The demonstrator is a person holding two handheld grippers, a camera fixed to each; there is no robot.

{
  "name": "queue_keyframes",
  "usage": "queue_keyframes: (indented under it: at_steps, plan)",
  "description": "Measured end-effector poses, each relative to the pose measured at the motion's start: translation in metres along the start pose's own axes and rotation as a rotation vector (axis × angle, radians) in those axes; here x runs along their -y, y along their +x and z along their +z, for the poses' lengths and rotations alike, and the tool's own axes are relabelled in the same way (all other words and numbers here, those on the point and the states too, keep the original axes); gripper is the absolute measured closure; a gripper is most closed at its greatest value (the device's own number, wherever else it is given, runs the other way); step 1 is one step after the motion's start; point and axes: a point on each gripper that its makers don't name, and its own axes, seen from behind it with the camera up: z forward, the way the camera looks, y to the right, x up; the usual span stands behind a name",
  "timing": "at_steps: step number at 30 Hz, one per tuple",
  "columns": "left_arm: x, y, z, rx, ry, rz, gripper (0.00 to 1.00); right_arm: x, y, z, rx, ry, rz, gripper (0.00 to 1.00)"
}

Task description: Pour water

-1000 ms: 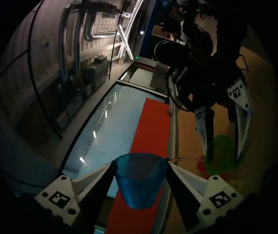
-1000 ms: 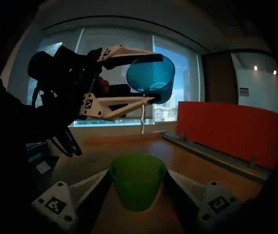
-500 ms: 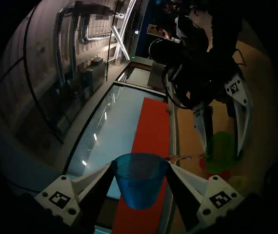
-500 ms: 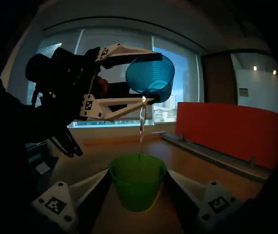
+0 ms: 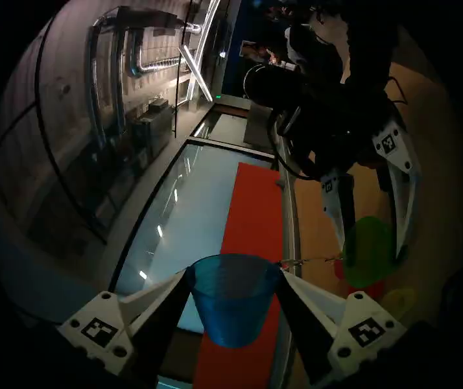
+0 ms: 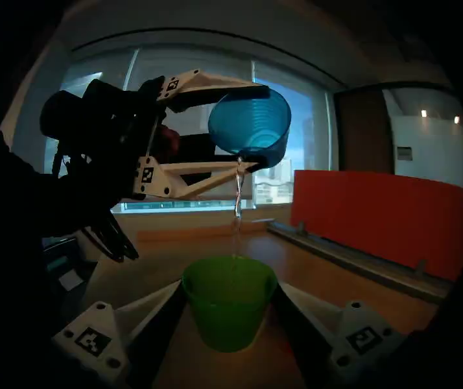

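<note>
My left gripper (image 5: 233, 305) is shut on a blue plastic cup (image 5: 233, 298), tipped on its side. In the right gripper view that blue cup (image 6: 249, 126) hangs high between the left gripper's white fingers (image 6: 199, 181), and a thin stream of water (image 6: 237, 204) falls from its rim. The stream lands in a green plastic cup (image 6: 229, 299), held upright with my right gripper (image 6: 229, 305) shut on it, just above the wooden table (image 6: 309, 266). In the left gripper view the green cup (image 5: 369, 251) sits between the right gripper's fingers (image 5: 336, 207).
A red partition panel (image 6: 387, 214) with a metal rail runs along the table's right side. Large windows (image 6: 186, 129) lie behind. A person's dark sleeve and cables (image 6: 69, 188) hold the left gripper. Red and yellow objects (image 5: 387, 295) lie beneath the green cup.
The blue cup has tipped a little further. A thin trickle short of the green cup has grown into a steady stream falling into it. Both grippers stay nearly in place.
</note>
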Motion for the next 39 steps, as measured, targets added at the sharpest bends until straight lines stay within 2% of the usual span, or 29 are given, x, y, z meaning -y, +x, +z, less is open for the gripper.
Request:
queue_keyframes:
  at_steps: [9, 39]
  plan:
    - [-0.005, 0.002, 0.002, -0.002, -0.006, 0.028, 0.12, 0.0, 0.0, -0.001, -0.001, 0.0, 0.001, 0.1]
    - [0.008, 0.011, 0.002, -0.012, 0.01, 0.122, 0.12, -0.002, 0.003, 0.0, -0.005, -0.004, -0.005, 0.1]
